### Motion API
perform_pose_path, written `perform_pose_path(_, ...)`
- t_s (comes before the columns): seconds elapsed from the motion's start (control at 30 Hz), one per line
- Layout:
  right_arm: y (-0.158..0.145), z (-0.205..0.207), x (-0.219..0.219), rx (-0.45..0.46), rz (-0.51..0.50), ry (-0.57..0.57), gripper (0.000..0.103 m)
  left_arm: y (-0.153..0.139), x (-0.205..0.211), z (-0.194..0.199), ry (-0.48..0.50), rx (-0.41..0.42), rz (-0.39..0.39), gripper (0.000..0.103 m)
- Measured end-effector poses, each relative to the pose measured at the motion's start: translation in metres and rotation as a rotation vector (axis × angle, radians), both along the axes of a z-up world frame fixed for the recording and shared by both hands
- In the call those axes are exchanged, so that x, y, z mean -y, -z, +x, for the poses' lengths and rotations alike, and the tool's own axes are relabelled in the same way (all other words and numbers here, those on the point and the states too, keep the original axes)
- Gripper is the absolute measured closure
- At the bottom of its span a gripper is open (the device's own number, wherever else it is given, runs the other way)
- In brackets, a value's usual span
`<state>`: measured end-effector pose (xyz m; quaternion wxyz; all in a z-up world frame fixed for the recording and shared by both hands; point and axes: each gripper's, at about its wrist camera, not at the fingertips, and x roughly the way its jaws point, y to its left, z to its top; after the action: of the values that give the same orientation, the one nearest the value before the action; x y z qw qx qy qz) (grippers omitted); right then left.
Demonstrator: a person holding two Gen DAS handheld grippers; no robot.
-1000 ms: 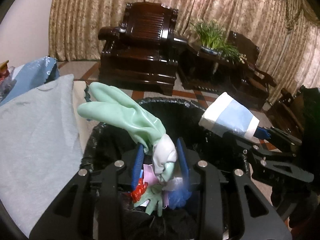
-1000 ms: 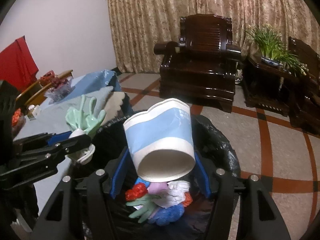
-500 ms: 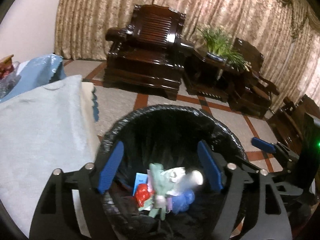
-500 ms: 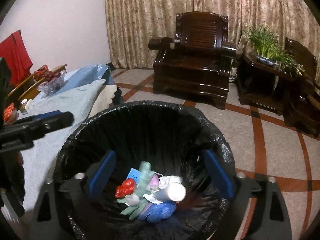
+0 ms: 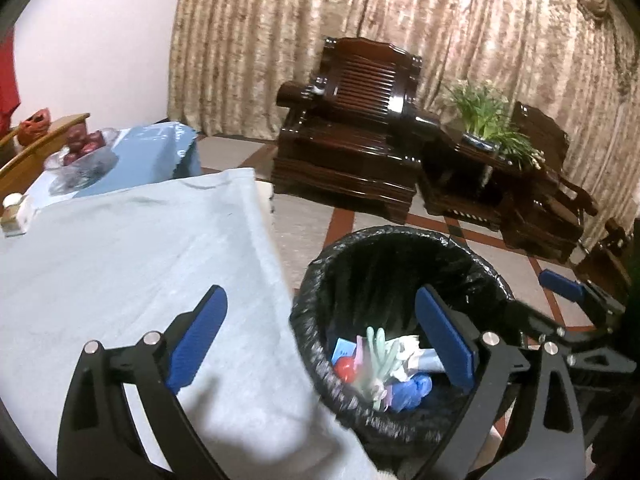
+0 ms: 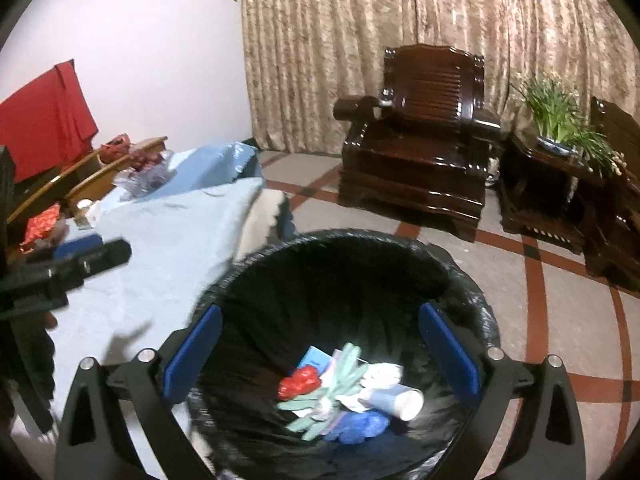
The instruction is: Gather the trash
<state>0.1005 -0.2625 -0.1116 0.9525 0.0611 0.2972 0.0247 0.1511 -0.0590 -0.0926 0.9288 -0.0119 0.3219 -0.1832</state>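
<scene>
While no legible writing or brand shows on any item, the green glove (image 6: 332, 392) and the blue-banded paper cup (image 6: 396, 398) lie among other litter at the bottom of the black-lined bin (image 6: 400, 248). The left gripper (image 5: 320, 340) and right gripper (image 6: 320, 352) have both just been opening and stand wide, nothing between their blue pads. The bin's rim stands just beside the edge of the pale blue tablecloth (image 5: 120, 248); tiled floor (image 6: 572, 320) lies open on its other side.
</scene>
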Motion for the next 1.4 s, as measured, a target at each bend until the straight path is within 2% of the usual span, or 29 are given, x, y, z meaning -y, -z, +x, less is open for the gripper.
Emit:
perform_pose_path(0.13,-0.017,-0.010,-0.016,0.024,-0.005,-0.024,0.006,-0.013,-0.012,-0.021,-0.031,0.028,0.018,0.009)
perform_pose_path(0.37,-0.044,-0.026,-0.034,0.044,-0.016,-0.050,0.006,-0.038,-0.026,-0.045,-0.055,0.058,0.003,0.009)
perform_pose_path(0.63,-0.064,-0.038,-0.037,0.051,-0.005,-0.059,0.006,-0.058,-0.030,-0.066,-0.066,0.097,0.006,0.009)
perform_pose_path(1.07,-0.085,-0.053,-0.047,0.108,-0.025,-0.080,0.006,-0.080,-0.034,-0.091,-0.077,0.160,0.016,0.009)
perform_pose_path(1.4,-0.086,-0.054,-0.050,0.110,-0.031,-0.083,0.006,-0.081,-0.033,-0.094,-0.078,0.164,0.020,0.008)
